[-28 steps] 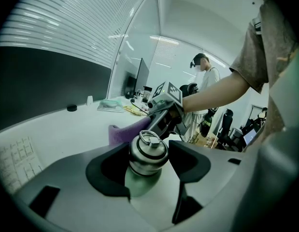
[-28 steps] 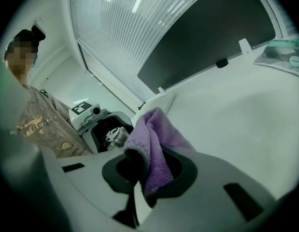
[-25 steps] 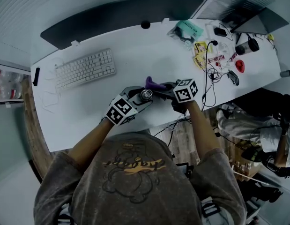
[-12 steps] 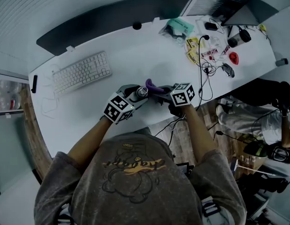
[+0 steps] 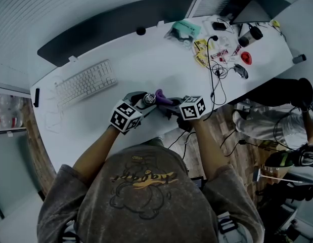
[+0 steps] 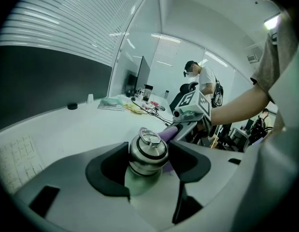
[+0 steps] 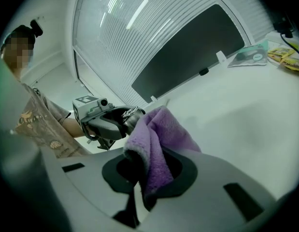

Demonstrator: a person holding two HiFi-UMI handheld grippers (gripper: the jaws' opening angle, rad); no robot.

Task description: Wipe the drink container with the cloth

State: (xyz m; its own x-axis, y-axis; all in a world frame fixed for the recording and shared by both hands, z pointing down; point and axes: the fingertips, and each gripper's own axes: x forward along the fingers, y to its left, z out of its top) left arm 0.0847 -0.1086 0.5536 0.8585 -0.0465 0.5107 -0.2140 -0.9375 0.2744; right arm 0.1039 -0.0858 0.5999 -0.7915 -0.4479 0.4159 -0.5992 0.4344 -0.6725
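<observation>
Keyboard: a white keyboard (image 5: pixel 85 82) is seen on the white worktop (image 5: pixel 146 59), well apart from both grippers.
Left gripper: the jaws of the left gripper (image 6: pixel 149 162) are set wide and closed on a steel-capped, pale green flask (image 6: pixel 147 151).
Flask: it is held cap uppermost at the worktop's near edge.
Cloth: a purple fleecy cloth (image 7: pixel 159 134) is laid against the flask's right side.
Right gripper: the jaws of the right gripper (image 7: pixel 149 172) are pinched on the cloth's bunched end.
Clutter: cables and packets (image 5: pixel 217 54) are spread at the far right, out of the way.

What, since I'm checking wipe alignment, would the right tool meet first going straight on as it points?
Probably the drink container, at its cap, held in the left tool just ahead. The purple cloth clamped in the right tool leads and looks close; contact is unclear.
</observation>
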